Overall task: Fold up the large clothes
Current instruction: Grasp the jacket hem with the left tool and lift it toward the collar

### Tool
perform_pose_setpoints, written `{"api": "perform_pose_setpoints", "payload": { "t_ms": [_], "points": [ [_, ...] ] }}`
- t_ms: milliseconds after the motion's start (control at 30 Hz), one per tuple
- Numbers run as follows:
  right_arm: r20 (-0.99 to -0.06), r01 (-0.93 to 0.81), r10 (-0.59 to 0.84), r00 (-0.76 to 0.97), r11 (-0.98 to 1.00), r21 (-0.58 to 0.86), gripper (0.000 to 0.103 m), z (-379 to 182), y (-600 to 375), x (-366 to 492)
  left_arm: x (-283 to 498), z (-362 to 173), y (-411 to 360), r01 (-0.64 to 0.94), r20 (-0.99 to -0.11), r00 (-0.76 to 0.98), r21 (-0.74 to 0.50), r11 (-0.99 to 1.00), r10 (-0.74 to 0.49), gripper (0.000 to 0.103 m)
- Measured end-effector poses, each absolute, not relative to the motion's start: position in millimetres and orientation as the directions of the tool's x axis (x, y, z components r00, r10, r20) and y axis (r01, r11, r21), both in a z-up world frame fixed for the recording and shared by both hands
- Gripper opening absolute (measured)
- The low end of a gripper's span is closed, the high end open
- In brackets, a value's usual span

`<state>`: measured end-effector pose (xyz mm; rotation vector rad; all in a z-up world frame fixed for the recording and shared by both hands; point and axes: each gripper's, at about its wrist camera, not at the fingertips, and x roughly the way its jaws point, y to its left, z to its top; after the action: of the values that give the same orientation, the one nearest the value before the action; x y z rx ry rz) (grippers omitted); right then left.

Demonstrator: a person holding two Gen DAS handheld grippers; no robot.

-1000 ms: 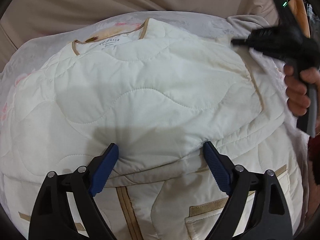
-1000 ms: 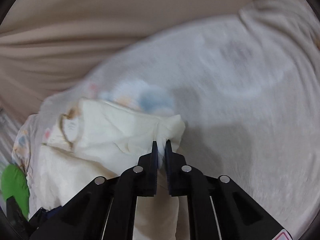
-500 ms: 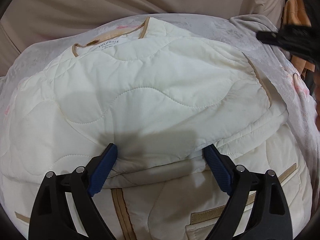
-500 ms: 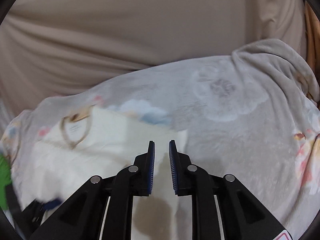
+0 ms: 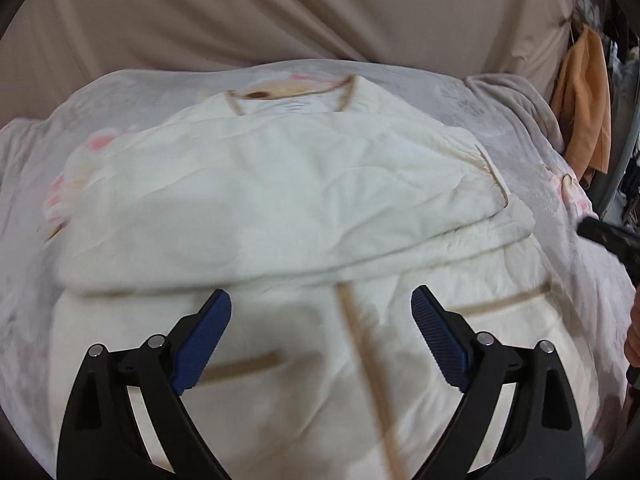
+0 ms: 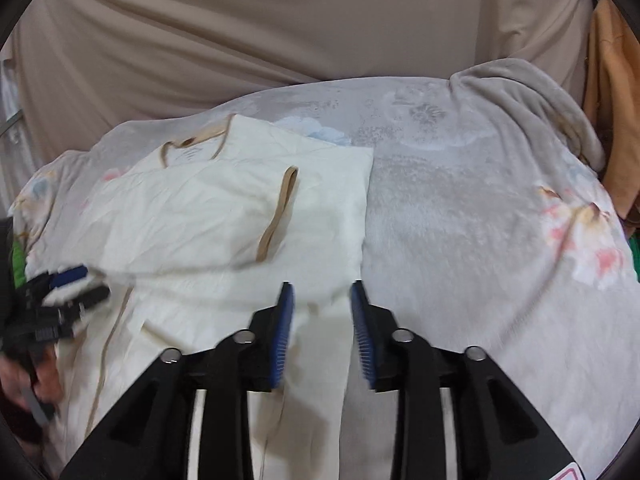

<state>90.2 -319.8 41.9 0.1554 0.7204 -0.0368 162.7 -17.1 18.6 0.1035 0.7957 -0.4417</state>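
Note:
A cream quilted jacket [image 5: 280, 200] with tan trim lies on a grey flowered blanket [image 5: 520, 120], both sleeves folded across its chest. My left gripper [image 5: 322, 310] hovers above the jacket's lower front, its jaws wide and still opening, nothing between them. In the right wrist view the jacket [image 6: 224, 216] fills the left half, its folded right edge straight. My right gripper [image 6: 322, 300] hangs over that edge near the hem, its jaws opening, and no cloth is pinched between its pads. The left gripper [image 6: 68, 280] shows blurred at the left edge there.
A beige curtain [image 6: 280, 20] hangs behind the bed. Orange cloth [image 5: 588, 92] hangs at the right, by a metal rail. The blanket [image 6: 480, 220] lies bare to the right of the jacket, bunched at the far right corner. A hand [image 6: 24, 376] holds the left tool.
My right gripper let go of the sleeve cuff, which now lies folded on the jacket, and pulled back as it opened. My left gripper drew back toward the hem.

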Motion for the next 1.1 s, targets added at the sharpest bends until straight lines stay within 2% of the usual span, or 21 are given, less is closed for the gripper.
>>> {"api": "perform_pose_setpoints", "payload": {
  "t_ms": [33,100,133,300,433,567,733,767,800,833,867,900,933,967,1100],
  "points": [
    [-0.662,0.087,0.020,0.749,0.988,0.129,0.045,39,-318,74,158,20,3,0.395,-0.713,0.619,-0.078,0.915,-0.328,0.090],
    [-0.672,0.089,0.036,0.740,0.984,0.151,0.057,28,-317,43,150,20,40,0.342,-0.722,0.624,-0.090,0.935,-0.297,0.092],
    [-0.681,0.088,0.048,0.730,0.982,0.164,0.059,22,-316,30,144,19,63,0.307,-0.728,0.625,-0.101,0.946,-0.280,0.093],
    [-0.717,0.083,0.140,0.682,0.960,0.267,0.061,-11,-310,-22,122,7,162,0.129,-0.768,0.602,-0.176,0.976,-0.218,0.095],
    [-0.730,0.081,0.200,0.653,0.940,0.330,0.062,-25,-301,-43,104,-10,217,0.035,-0.785,0.550,-0.320,0.947,-0.285,0.095],
    [-0.732,0.099,0.190,0.654,0.938,0.332,0.065,-31,-297,-54,86,-30,238,-0.005,-0.789,0.510,-0.403,0.915,-0.344,0.095],
    [-0.708,0.098,0.239,0.665,0.911,0.400,0.066,-36,-297,-62,73,-37,220,0.076,-0.793,0.487,-0.381,0.922,-0.367,0.092],
    [-0.695,0.085,0.263,0.670,0.902,0.423,0.057,-37,-297,-63,72,-37,216,0.099,-0.790,0.484,-0.379,0.920,-0.377,0.082],
    [-0.689,0.078,0.275,0.671,0.897,0.435,0.037,-37,-295,-63,72,-36,212,0.120,-0.786,0.475,-0.389,0.913,-0.397,0.073],
    [-0.681,0.067,0.296,0.670,0.890,0.452,0.022,-38,-293,-63,71,-34,209,0.141,-0.783,0.459,-0.403,0.904,-0.420,0.059],
    [-0.663,0.041,0.345,0.664,0.869,0.493,0.003,-38,-292,-63,69,-31,207,0.152,-0.777,0.456,-0.411,0.899,-0.433,0.046],
    [-0.640,0.024,0.370,0.673,0.855,0.519,0.001,-35,-290,-65,67,-27,205,0.167,-0.771,0.458,-0.415,0.894,-0.443,0.038],
    [-0.613,0.001,0.371,0.697,0.855,0.519,0.001,-27,-287,-70,62,-18,205,0.177,-0.759,0.478,-0.409,0.895,-0.442,0.025],
    [-0.586,-0.024,0.362,0.725,0.864,0.503,0.001,-15,-284,-76,58,-9,206,0.188,-0.744,0.494,-0.413,0.891,-0.450,0.018],
    [-0.440,-0.101,0.323,0.838,0.884,0.457,0.001,40,-285,-105,42,40,212,0.257,-0.646,0.570,-0.446,0.857,-0.507,0.013]
  ]
}}
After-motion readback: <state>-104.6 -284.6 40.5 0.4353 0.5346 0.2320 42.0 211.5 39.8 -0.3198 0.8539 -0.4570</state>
